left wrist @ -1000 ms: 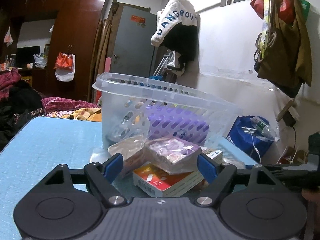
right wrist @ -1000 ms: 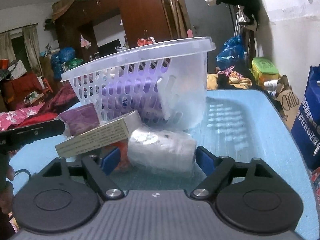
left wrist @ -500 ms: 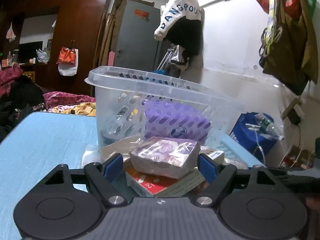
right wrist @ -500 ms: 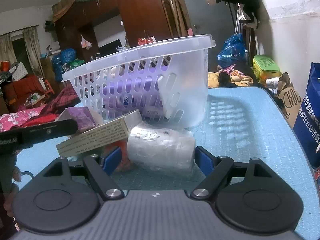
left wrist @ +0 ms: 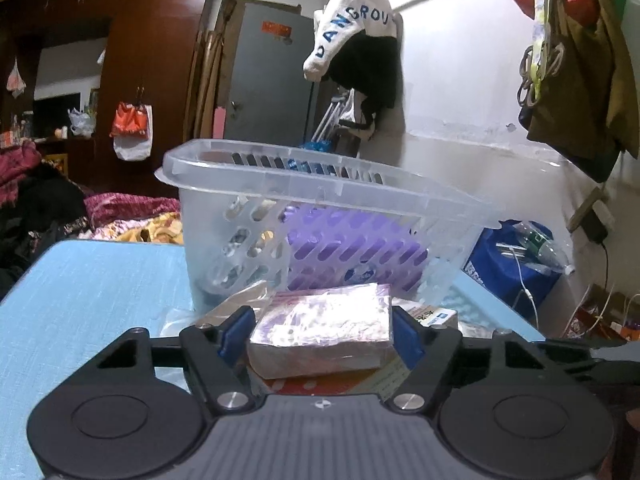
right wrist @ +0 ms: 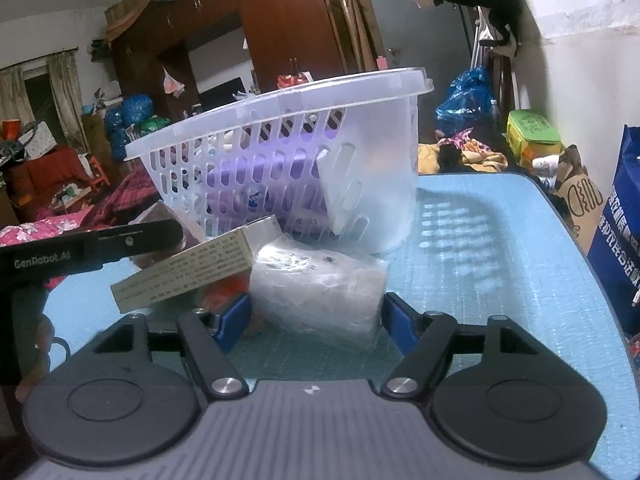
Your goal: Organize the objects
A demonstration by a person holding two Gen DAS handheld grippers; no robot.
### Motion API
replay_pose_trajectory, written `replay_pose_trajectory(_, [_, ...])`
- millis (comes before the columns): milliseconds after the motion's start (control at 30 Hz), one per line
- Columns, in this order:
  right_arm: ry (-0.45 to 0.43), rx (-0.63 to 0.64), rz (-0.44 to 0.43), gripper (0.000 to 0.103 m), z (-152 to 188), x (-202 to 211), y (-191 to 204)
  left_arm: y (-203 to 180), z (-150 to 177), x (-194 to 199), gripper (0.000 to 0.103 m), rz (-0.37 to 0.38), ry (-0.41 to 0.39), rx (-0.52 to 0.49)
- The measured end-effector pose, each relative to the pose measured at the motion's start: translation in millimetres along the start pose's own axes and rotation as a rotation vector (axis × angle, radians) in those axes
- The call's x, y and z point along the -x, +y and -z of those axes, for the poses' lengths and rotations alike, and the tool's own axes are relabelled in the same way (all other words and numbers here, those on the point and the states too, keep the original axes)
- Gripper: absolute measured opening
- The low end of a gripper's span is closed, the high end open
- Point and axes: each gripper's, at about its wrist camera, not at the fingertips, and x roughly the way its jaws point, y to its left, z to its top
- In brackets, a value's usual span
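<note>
A clear slotted basket stands on the blue table with a purple pack inside. In front lies a pile. My left gripper is closing on a purple foil-wrapped packet, and its blue pads meet both sides. The packet rests on a red-and-white box. My right gripper is closing on a white plastic-wrapped bundle, pads at its sides. A long printed carton leans beside the bundle. The left gripper's black finger shows at the left.
The table's right edge drops to a blue bag and a paper bag. Cloth bags hang on the white wall. A bed with heaped clothes lies beyond the table's far left corner. A plastic bottle tops another blue bag.
Both pairs of jaws have come inward. The left gripper has edged forward, so the purple packet now sits between its pads. The right gripper has kept its place around the white bundle.
</note>
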Motion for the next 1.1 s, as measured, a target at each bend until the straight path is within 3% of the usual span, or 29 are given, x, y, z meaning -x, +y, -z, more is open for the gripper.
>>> replay_pose_trajectory(200, [-0.092,0.003,0.017,0.074,4,16,-2,7,-2,17,0.074,0.032,-0.064,0.018])
replay_pose_trajectory(300, [-0.171,0.044,0.071,0.074,8,30,0,9,-5,30,0.074,0.053,-0.105,0.023])
replay_pose_trajectory(400, [-0.285,0.068,0.046,0.074,5,57,-1,10,-14,46,0.074,0.086,-0.157,0.031])
replay_pose_trajectory(533, [-0.446,0.184,0.062,0.074,-25,94,13,0,-51,64,0.074,0.104,-0.226,-0.013])
replay_pose_trajectory(633, [-0.498,0.279,0.111,0.074,-62,97,32,-9,-91,60,0.074,0.107,-0.224,-0.025])
replay_pose_trajectory(767, [-0.46,0.296,0.127,0.074,-107,77,42,-15,-133,40,0.074,0.086,-0.18,-0.031])
replay_pose_trajectory(900, [-0.391,0.259,0.102,0.074,-130,55,40,-16,-148,12,0.074,0.021,-0.129,-0.046])
replay_pose_trajectory(1100, [-0.128,0.163,0.117,0.074,-147,-10,26,4,-152,-49,0.074,-0.069,0.063,-0.027])
